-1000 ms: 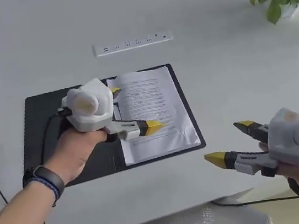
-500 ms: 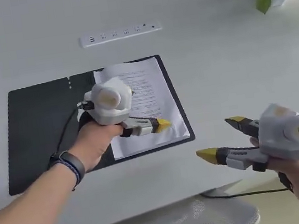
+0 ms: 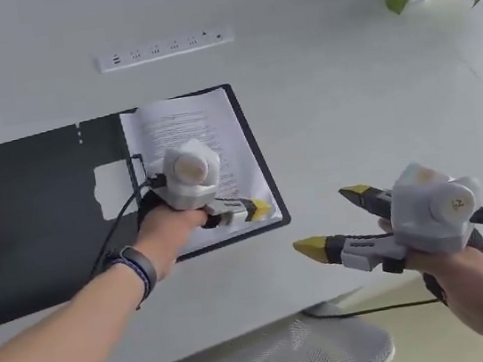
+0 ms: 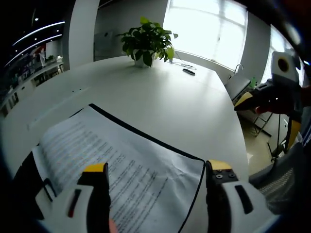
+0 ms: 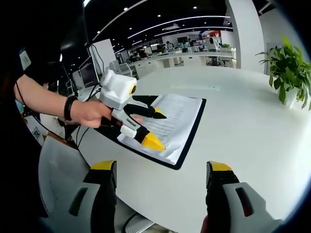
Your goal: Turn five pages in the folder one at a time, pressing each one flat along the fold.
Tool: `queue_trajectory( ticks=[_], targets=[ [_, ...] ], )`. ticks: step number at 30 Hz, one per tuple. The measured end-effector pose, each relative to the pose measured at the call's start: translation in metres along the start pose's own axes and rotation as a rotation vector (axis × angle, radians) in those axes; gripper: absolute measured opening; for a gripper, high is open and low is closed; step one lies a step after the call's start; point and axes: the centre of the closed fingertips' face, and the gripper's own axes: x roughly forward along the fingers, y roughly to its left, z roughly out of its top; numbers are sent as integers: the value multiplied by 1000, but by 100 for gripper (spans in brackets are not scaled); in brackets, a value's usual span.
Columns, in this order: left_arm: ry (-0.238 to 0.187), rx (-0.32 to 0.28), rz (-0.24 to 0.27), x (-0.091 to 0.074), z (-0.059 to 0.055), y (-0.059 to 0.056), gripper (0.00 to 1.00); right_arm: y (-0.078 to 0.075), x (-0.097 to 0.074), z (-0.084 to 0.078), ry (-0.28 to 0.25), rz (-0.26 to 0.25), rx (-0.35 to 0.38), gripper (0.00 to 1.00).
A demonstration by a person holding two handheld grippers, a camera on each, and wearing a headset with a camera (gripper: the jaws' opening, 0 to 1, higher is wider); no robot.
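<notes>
At the page (image 3: 184,121) corner, left gripper (image 3: 254,204) stands with jaws apart.

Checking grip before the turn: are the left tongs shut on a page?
No, the left tongs stand open over the top page, gripping nothing.

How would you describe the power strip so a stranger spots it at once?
On the white table, beyond the far edge of the open black folder, lies the power strip. It alone is a slim white bar lined with sockets.
</notes>
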Motion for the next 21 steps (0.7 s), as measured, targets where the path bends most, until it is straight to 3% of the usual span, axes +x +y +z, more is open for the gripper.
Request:
queue_trajectory(
  ticks=[5,10,13,21],
  targets=[
    [30,9,26,7,-8,-3,80,0,0,-1,3,2,6,74],
    [34,30,58,13,-9,-1,78,-1,1,-2,3,6,11,74],
    [59,109,94,15,-14,5,74,-2,2,-4,6,7,14,73],
    [51,125,93,17,-16,7,71,-8,10,-3,8,20,16,73]
  ],
)
